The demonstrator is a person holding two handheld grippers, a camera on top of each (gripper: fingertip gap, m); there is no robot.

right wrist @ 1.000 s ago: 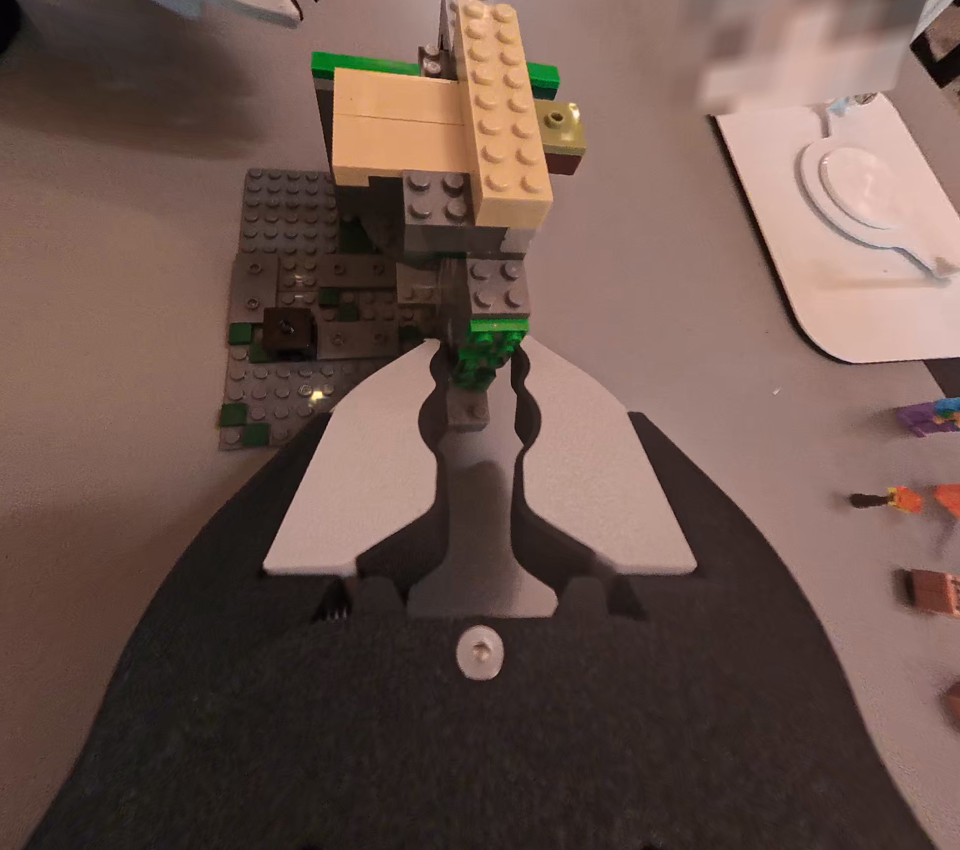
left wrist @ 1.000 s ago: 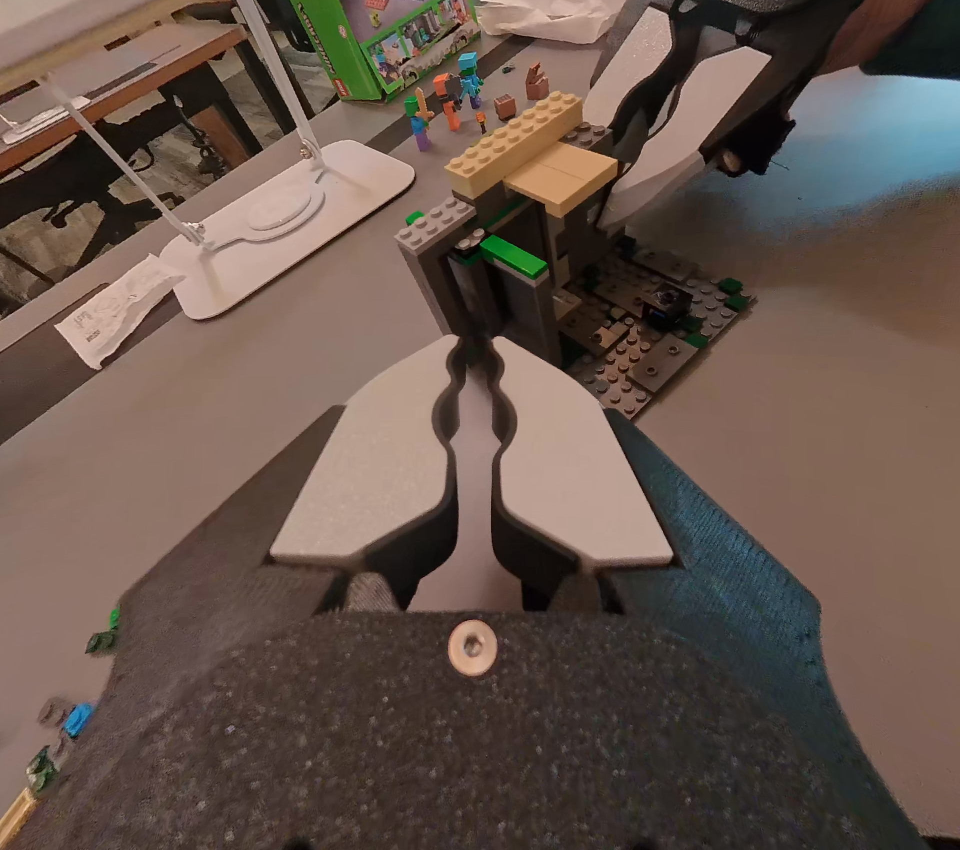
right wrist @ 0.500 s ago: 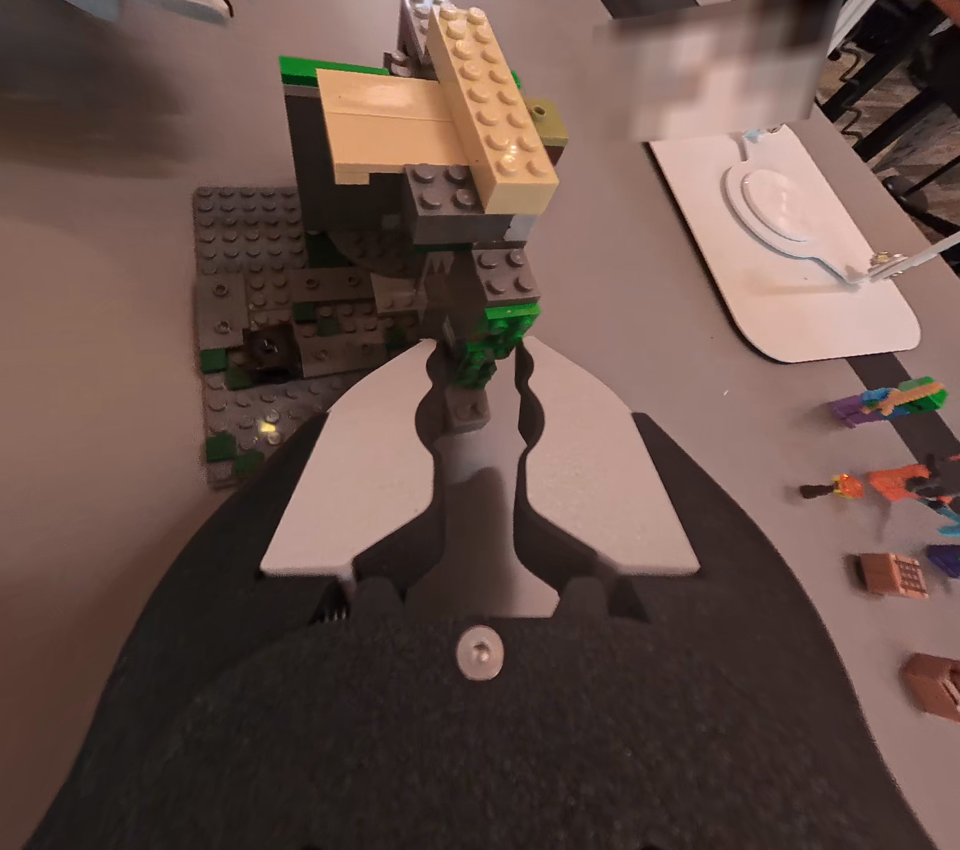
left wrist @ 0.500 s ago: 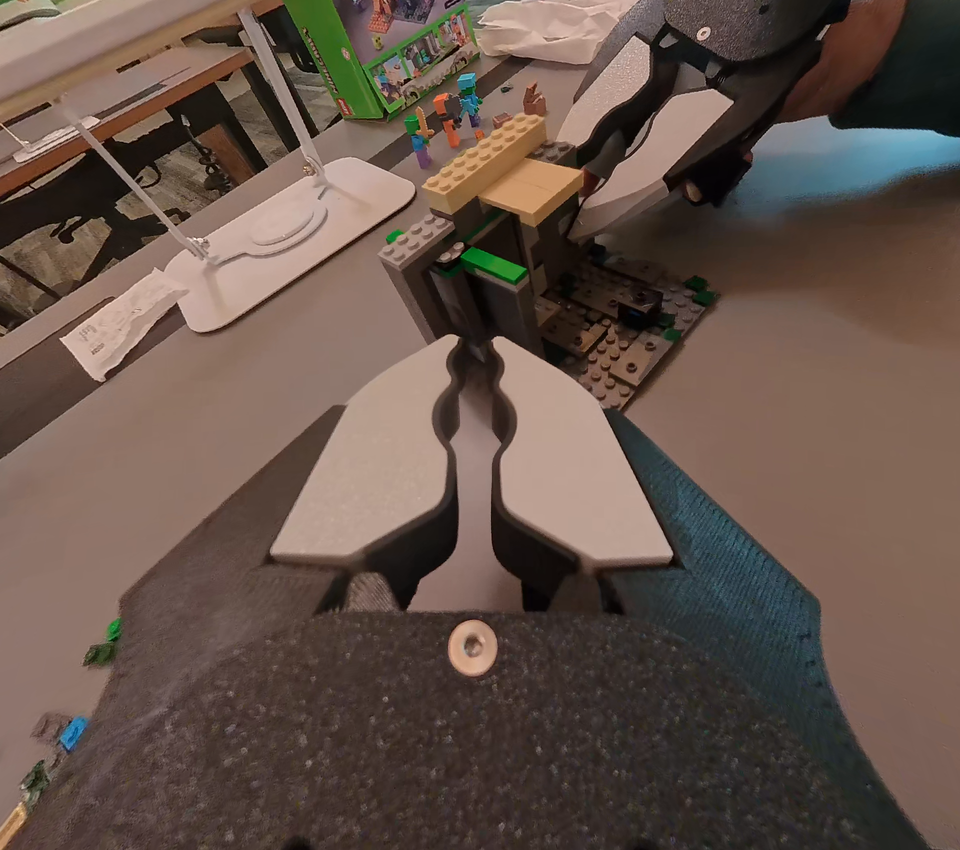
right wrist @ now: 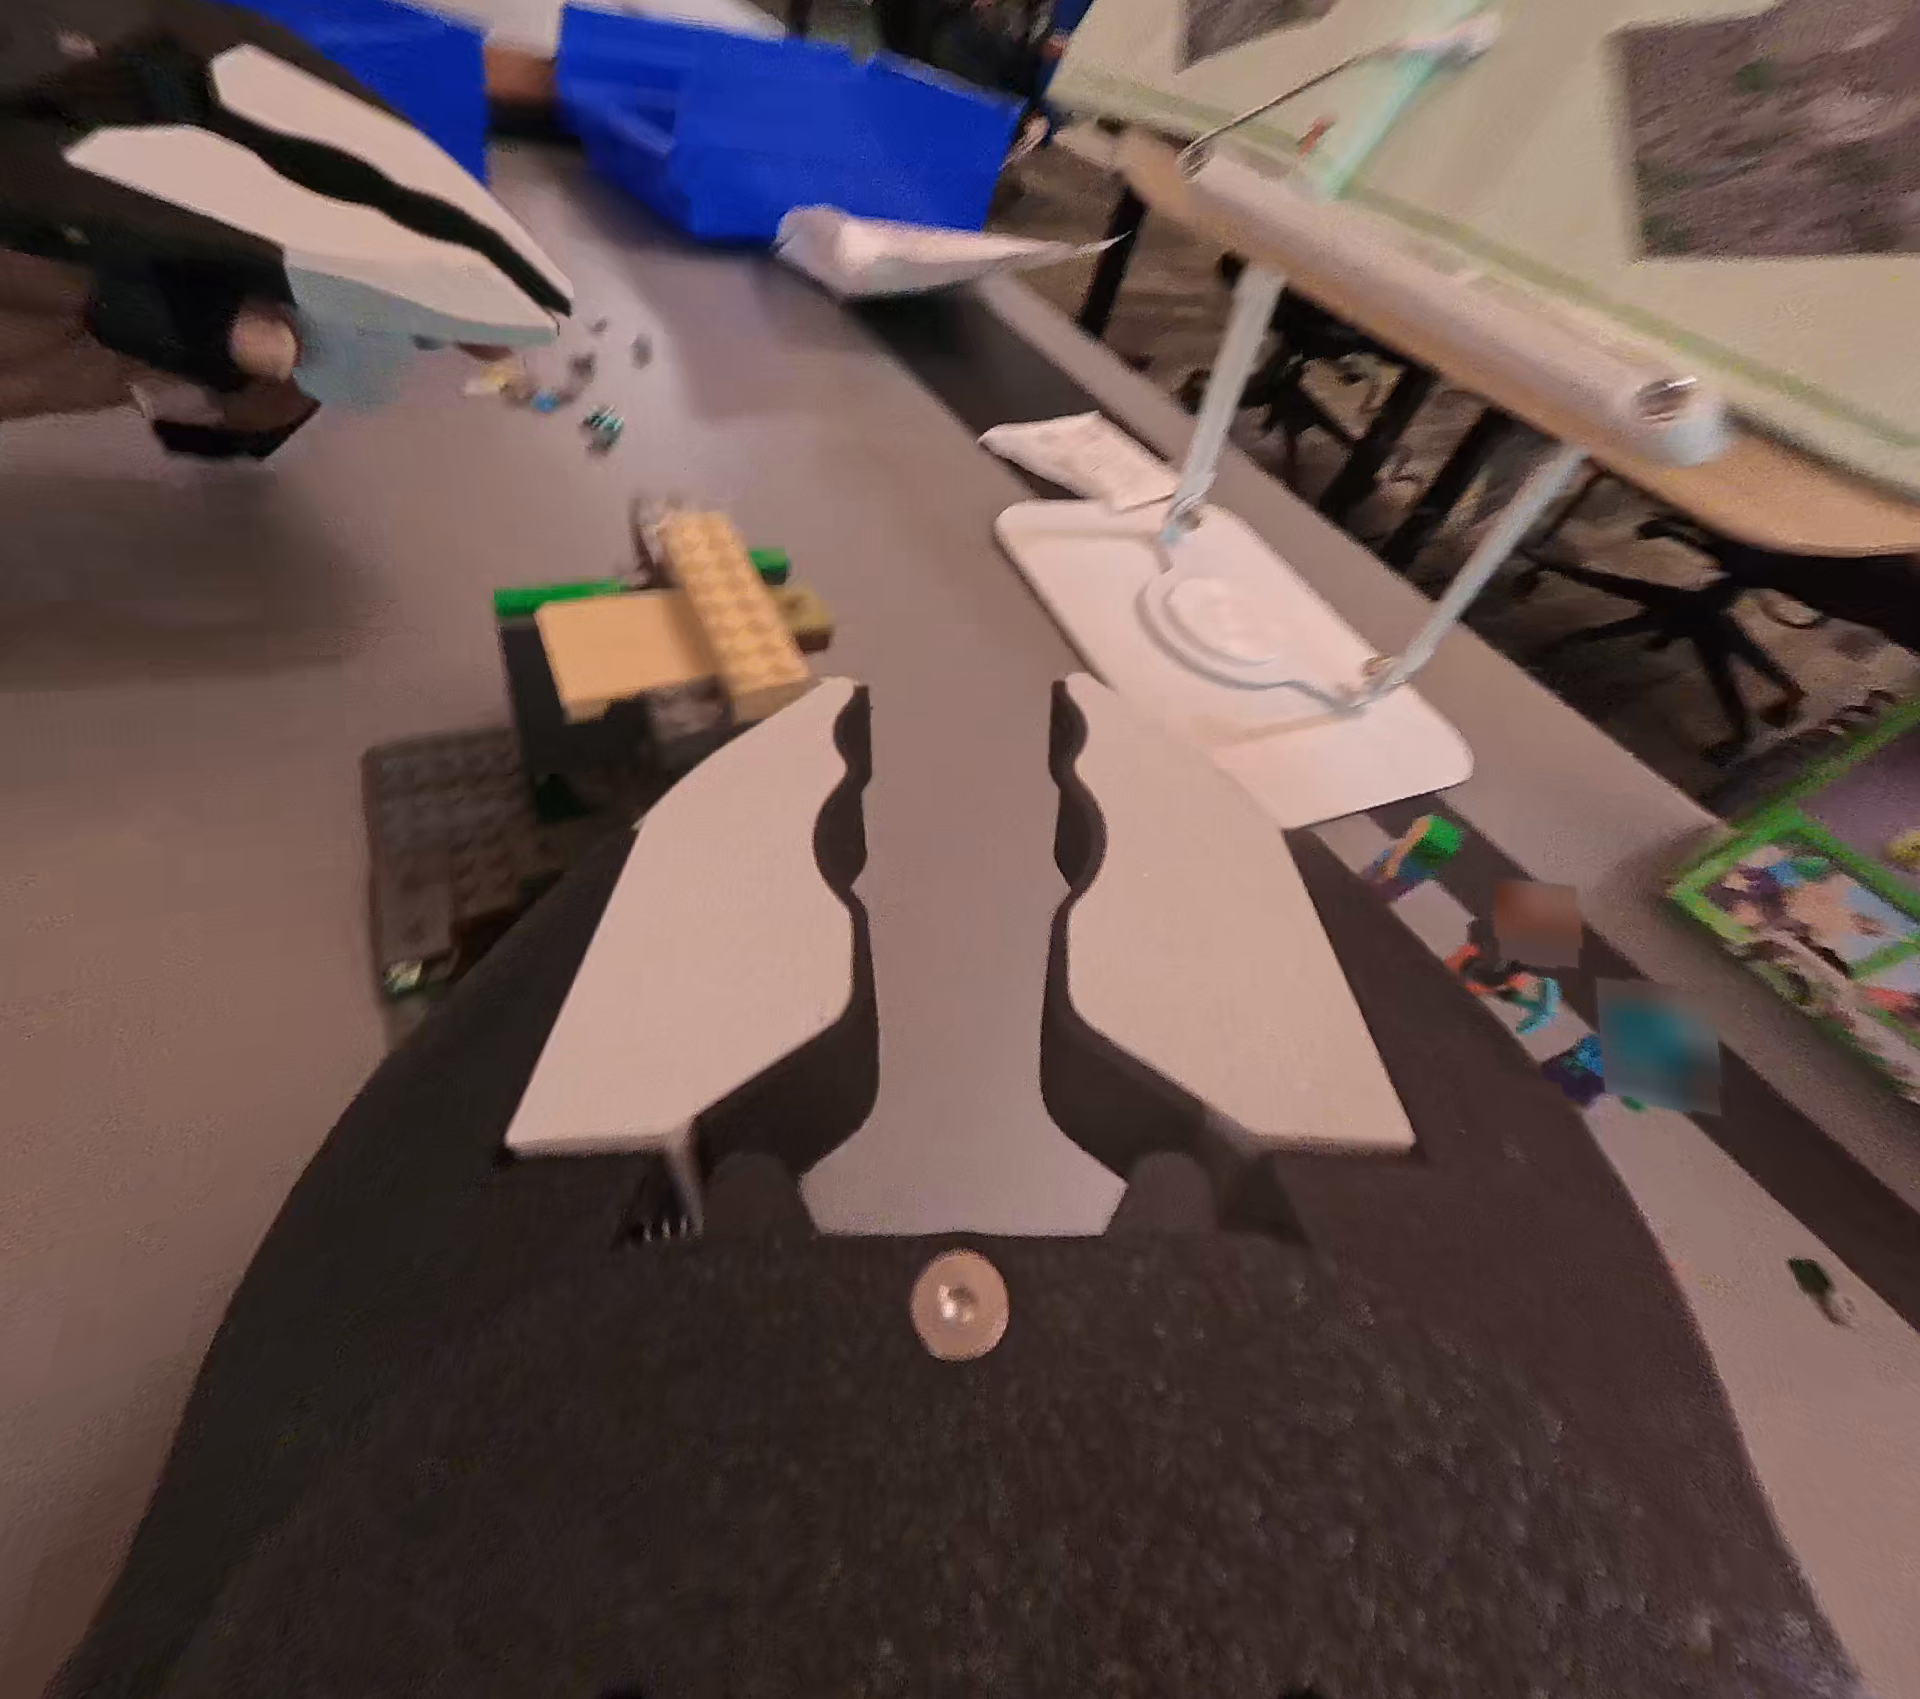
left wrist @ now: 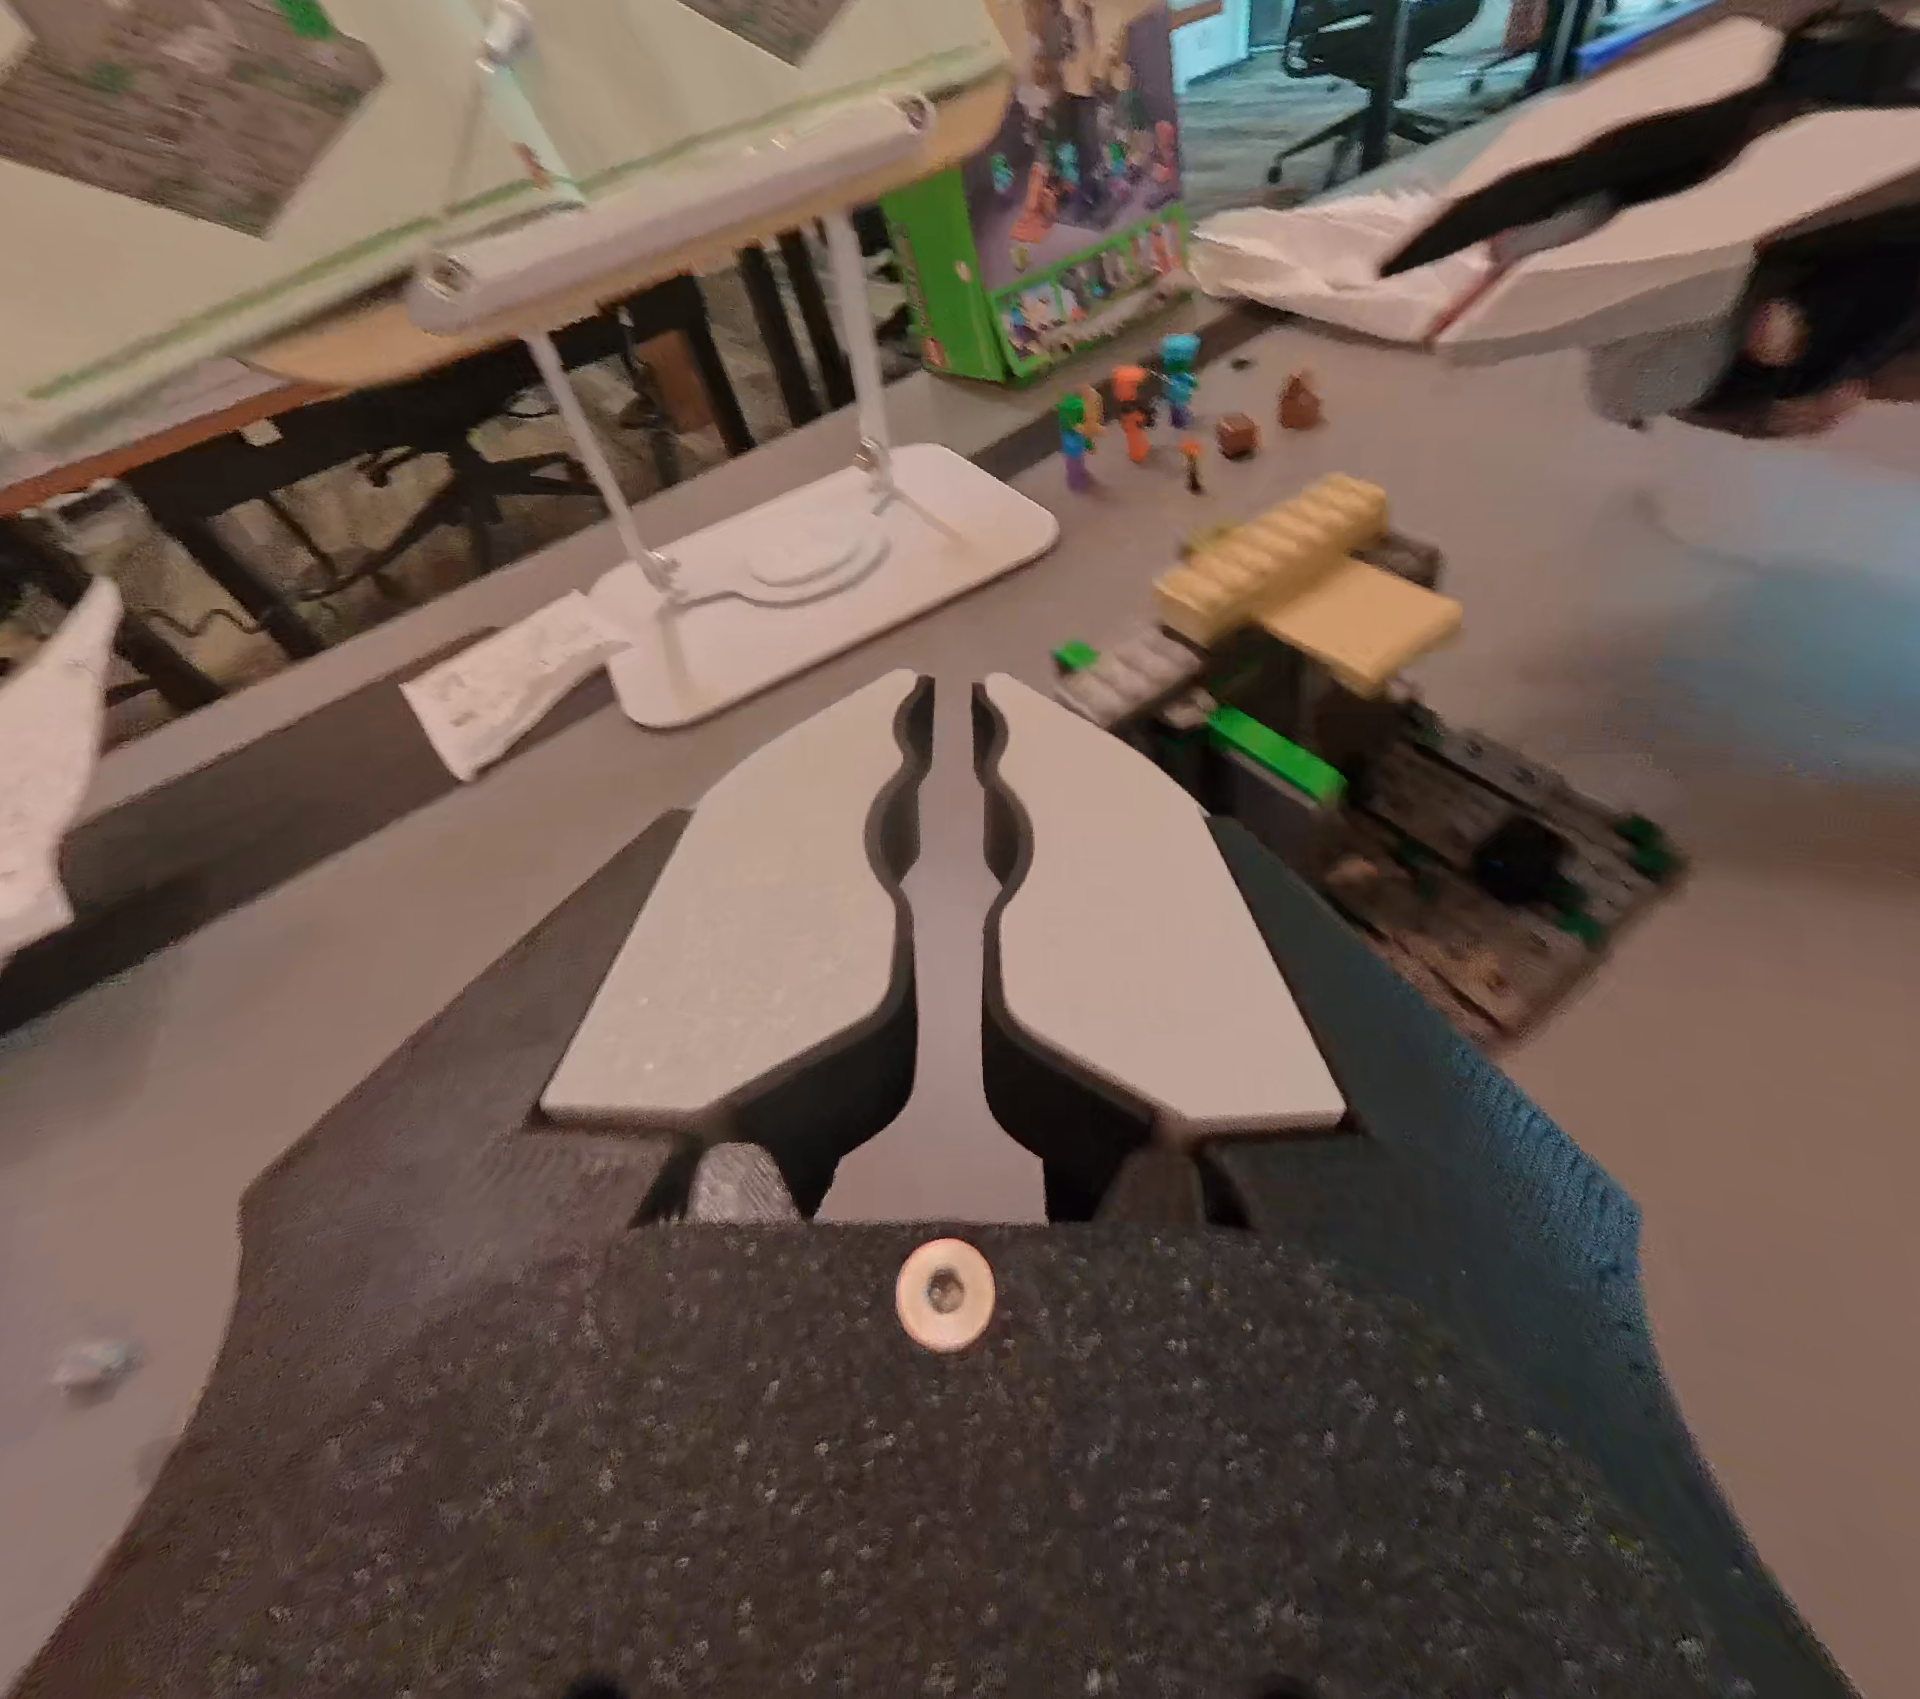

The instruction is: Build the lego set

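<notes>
The Lego build (left wrist: 1309, 662) stands on its dark grey baseplate (left wrist: 1507, 922) on the grey table, with a tan roof and a green strip. It also shows in the right wrist view (right wrist: 665, 641), left of the fingers, on the baseplate (right wrist: 436, 828). My left gripper (left wrist: 951, 693) is shut and empty, raised to the left of the build. My right gripper (right wrist: 956, 693) is open and empty, above and behind the build. Each gripper shows in the other's view, the right one (left wrist: 1434, 278) at upper right and the left one (right wrist: 551, 319) at upper left.
A white stand base (left wrist: 831, 569) (right wrist: 1226, 662) holds the instruction booklet above the table. The green Lego box (left wrist: 1070, 91), minifigures (left wrist: 1132, 423) (right wrist: 1423, 849), a white bag (left wrist: 1320, 257), a paper slip (left wrist: 509, 693), loose pieces (right wrist: 561, 392) and blue bins (right wrist: 779, 132) surround the build. The gap from one gripper's tips to the other's is roughly 15 cm.
Both grippers have lifted up and back from the build. The right gripper has opened and let go of the green and grey piece at the build's front.
</notes>
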